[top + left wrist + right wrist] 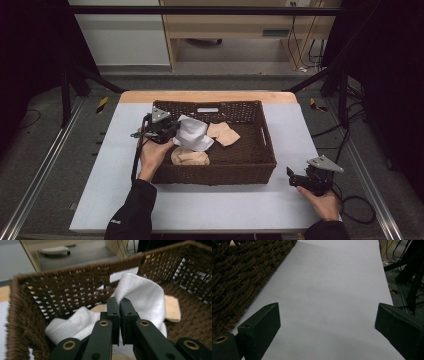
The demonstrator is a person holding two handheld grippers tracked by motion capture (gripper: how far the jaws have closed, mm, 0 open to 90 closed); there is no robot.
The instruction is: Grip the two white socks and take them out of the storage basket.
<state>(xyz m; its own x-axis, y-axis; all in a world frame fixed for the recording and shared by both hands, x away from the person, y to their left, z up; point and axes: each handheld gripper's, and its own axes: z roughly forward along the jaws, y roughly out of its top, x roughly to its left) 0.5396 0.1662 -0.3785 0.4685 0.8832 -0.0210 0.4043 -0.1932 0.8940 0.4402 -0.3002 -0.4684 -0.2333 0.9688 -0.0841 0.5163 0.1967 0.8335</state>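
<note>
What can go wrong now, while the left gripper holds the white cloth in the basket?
The left gripper, shut on the white cloth, seems to pinch only a fold, so it may slip out. The hanging end could catch on the woven basket wall. The beige cloths lie close below and might get dragged along.

Basket walls around the socks; bare table right.

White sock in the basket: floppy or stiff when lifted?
Likely floppy: the white sock sags in folds either side of the left tongs, which are shut on it. Probably light, since a small pinch holds it. Its loose end may drag on the basket.
</note>
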